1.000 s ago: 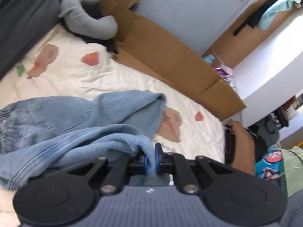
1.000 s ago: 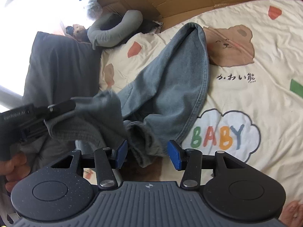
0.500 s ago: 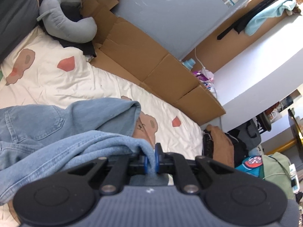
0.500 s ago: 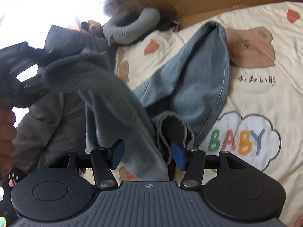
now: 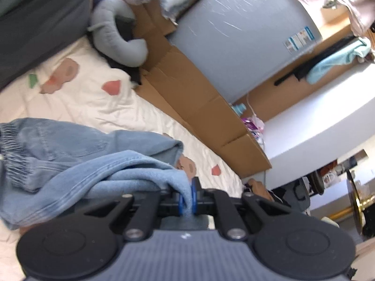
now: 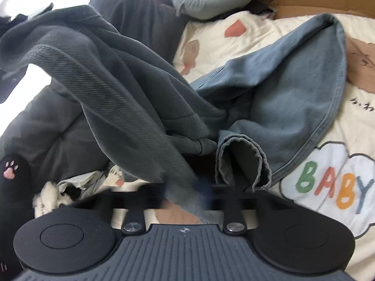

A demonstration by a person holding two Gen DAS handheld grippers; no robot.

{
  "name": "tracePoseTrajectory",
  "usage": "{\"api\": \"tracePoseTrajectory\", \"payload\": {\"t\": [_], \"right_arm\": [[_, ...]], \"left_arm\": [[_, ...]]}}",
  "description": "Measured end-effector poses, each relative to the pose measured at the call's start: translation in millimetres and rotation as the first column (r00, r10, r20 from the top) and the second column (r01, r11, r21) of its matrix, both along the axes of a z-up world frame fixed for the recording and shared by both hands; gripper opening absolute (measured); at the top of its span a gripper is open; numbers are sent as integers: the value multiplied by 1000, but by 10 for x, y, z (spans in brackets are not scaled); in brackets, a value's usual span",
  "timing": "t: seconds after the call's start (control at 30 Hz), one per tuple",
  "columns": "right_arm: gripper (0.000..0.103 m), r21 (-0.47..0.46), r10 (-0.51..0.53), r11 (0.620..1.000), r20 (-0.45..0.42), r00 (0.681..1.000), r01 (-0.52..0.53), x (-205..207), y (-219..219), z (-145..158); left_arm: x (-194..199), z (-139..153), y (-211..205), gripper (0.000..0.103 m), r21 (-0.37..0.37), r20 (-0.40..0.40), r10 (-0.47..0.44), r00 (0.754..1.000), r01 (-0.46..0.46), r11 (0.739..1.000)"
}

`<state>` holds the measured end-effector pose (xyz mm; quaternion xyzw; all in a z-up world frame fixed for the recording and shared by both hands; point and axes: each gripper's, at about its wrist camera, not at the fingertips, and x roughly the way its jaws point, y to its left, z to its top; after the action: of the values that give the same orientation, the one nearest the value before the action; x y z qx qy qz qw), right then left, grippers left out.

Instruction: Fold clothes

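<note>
Blue jeans [image 5: 70, 154] lie crumpled on a cream bed sheet [image 5: 93, 107] printed with bears. My left gripper [image 5: 186, 201] is shut on a fold of the denim, which drapes left from its blue pads. In the right wrist view a jeans leg [image 6: 105, 75] hangs lifted from the upper left down to my right gripper [image 6: 199, 194]. That gripper's jaws are closing, blurred, with the denim strip pinched between them. A hemmed cuff [image 6: 243, 161] stands just right of the right gripper, and the rest of the jeans [image 6: 293, 82] spread over the sheet [image 6: 339, 210].
A dark grey duvet [image 6: 58, 128] fills the left of the bed, and a grey neck pillow [image 5: 117, 39] lies at its head. Flattened cardboard [image 5: 199, 98] and a grey panel [image 5: 234, 35] line the far side. A black paw-print sock [image 6: 11, 171] shows at lower left.
My right gripper's jaws went from wide apart to closed on the denim strip. The lifted leg swung higher and across the right view. The left view shifted while its grip stayed the same.
</note>
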<state>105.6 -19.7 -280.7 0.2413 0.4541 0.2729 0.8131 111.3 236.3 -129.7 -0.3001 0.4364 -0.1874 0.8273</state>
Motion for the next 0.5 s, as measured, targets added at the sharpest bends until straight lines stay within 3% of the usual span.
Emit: {"api": "tracePoseTrajectory", "payload": {"t": [0.17, 0.5], "right_arm": [[1, -22, -7, 1000, 21, 1000, 7, -109, -101, 129], [1, -57, -188, 980, 23, 982, 189, -161, -796, 590]], "left_arm": [[-57, 37, 99, 7, 18, -9, 54, 999, -54, 998], [-228, 62, 41, 7, 43, -28, 99, 995, -98, 994]]}}
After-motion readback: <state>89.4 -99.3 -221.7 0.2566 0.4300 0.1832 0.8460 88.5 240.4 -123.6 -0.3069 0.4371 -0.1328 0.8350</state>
